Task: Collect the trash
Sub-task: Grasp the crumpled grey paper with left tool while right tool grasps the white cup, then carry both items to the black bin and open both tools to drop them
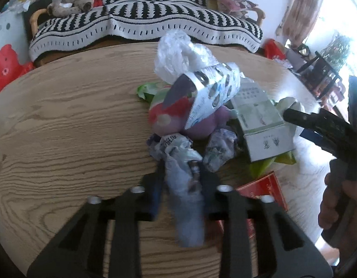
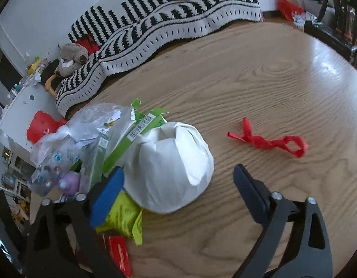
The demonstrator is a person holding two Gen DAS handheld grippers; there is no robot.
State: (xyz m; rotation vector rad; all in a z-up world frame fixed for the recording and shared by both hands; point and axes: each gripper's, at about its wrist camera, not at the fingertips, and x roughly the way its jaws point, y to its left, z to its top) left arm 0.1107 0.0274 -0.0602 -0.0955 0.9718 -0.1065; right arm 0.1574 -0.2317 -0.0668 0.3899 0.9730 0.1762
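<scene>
Two claws: our left gripper (image 1: pixel 181 180) clamps the crumpled wrapper (image 1: pixel 178 162); our right gripper (image 2: pixel 178 185), jaws apart, should straddle the white bundle (image 2: pixel 171 164) squarely.

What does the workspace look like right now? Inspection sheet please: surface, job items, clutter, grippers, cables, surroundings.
Surface: wood-grain table, mostly bare away from the pile.
Job's things: trash pile with clear plastic bag, white-green carton, crumpled wrapper, white paper bundle, green packets, red carton.
Clutter: red ribbon lying apart from the pile.
Grippers: left gripper shut on the crumpled wrapper; right gripper open, straddling the white paper bundle, pads not touching it.
Cables: nothing seen.
Surroundings: striped blanket on a seat behind the table; plush toy; curtain.
</scene>
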